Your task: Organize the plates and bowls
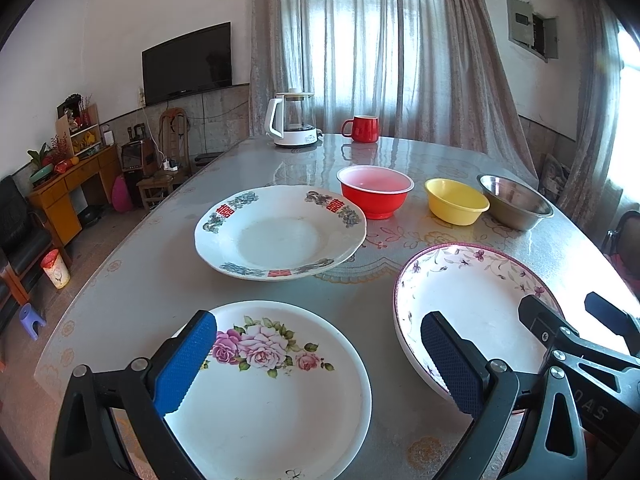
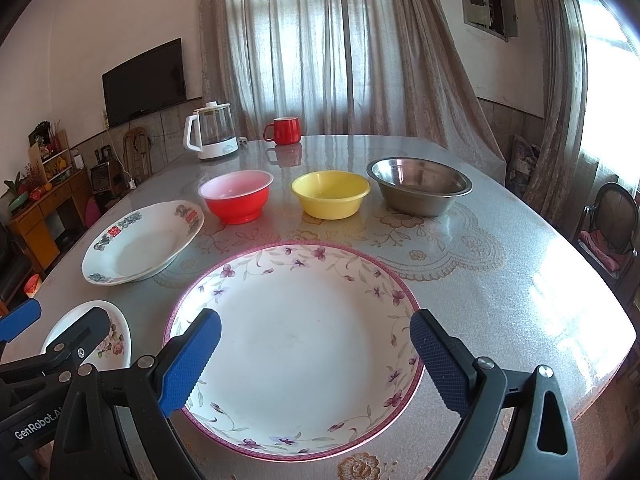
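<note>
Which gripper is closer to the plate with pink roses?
Left. The left gripper hovers open right over the rose plate; the right gripper is over the purple-flower plate beside it.

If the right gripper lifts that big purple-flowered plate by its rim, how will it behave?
The purple-flowered plate looks glazed ceramic, so probably stiff, fragile and slippery. It is wide, so a rim grip would likely let it tilt. The right gripper is open above it.

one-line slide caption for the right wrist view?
Open right gripper above purple-flowered plate; red bowl, yellow bowl, steel bowl lined up behind.
</note>
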Motion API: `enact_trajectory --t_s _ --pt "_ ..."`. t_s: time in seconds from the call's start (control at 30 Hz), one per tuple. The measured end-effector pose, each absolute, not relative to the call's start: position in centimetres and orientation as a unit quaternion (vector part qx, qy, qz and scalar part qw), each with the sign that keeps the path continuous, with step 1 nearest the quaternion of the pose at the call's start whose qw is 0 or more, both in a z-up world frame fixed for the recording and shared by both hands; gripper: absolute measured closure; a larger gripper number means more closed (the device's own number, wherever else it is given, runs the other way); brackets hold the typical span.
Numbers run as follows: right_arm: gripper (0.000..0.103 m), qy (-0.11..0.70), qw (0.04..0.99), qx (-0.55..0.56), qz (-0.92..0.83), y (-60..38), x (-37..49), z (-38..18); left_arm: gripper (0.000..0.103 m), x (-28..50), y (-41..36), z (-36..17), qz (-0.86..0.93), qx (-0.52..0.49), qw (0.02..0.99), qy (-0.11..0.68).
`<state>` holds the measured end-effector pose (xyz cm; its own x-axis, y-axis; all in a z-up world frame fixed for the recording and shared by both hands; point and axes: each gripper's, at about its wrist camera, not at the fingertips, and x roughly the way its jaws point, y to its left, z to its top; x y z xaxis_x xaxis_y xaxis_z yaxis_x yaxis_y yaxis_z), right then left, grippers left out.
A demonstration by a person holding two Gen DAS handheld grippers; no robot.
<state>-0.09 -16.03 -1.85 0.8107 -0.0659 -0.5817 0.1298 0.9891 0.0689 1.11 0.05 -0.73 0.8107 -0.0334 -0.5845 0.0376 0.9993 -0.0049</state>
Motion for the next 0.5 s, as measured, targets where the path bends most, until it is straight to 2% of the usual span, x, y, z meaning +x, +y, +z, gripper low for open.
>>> enact_trajectory --t_s 0.27,0.33,0.37,0.43,0.5 --pt "0.006 0.324 0.942 0.088 -0.017 -18.5 0.7 -2.3 0.000 3.4 -0.2 -1.0 -0.141 -0.037 0.926 0.348" --pt "0.012 0.338 0.934 0.116 -0.008 -20.0 0.8 -2.6 0.000 4.5 -0.3 -0.9 -0.168 -0.050 0.915 0.365" --pt "0.018 0.342 0.931 0.130 -0.008 -20.9 0.8 -2.8 0.001 4.9 -0.3 -0.9 -0.174 -0.056 0.911 0.369" --pt "0.028 0.349 0.925 0.149 -0.015 -22.5 0.6 -3.2 0.007 5.6 -0.6 -0.7 -0.187 -0.060 0.906 0.374" --pt "0.041 0.354 0.922 0.155 -0.028 -23.7 0.4 -3.5 0.018 6.5 -1.3 -0.6 -0.202 -0.044 0.900 0.384"
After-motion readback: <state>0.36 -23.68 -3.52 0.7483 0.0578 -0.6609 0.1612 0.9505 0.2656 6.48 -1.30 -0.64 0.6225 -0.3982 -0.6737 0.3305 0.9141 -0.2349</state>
